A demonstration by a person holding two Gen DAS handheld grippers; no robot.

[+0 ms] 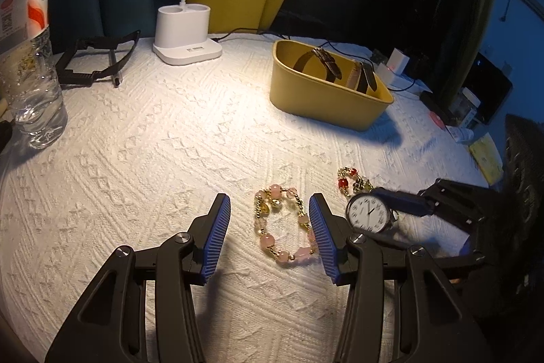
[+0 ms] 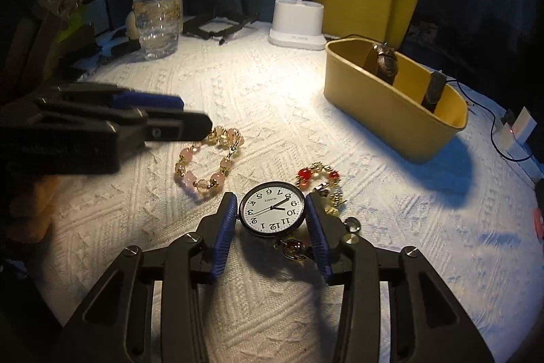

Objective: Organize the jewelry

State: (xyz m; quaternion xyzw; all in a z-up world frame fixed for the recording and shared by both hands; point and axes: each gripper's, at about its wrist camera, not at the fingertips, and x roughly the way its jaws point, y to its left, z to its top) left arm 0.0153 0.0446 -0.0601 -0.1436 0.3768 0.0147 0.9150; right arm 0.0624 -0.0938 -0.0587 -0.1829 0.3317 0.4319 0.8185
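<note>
Right wrist view: my right claw (image 2: 271,220) brackets the watch (image 2: 271,212) near the yellow bin (image 2: 391,121), pads seemingly touching its rim. Grip squarely, lift level. My left claw (image 1: 268,237) gapes empty over the pink bracelet (image 1: 284,225).

Red-bead bracelet (image 2: 319,182) partly hidden behind the watch (image 2: 272,208) — bottle (image 1: 27,39) top cropped.

A white knitted cloth (image 1: 142,159) covers the surface. On it lie a pink bracelet (image 1: 284,225), red bracelet (image 2: 318,176), watch (image 2: 272,208), yellow bin (image 1: 326,94), lamp base (image 1: 185,36) and bottle (image 2: 156,2).
</note>
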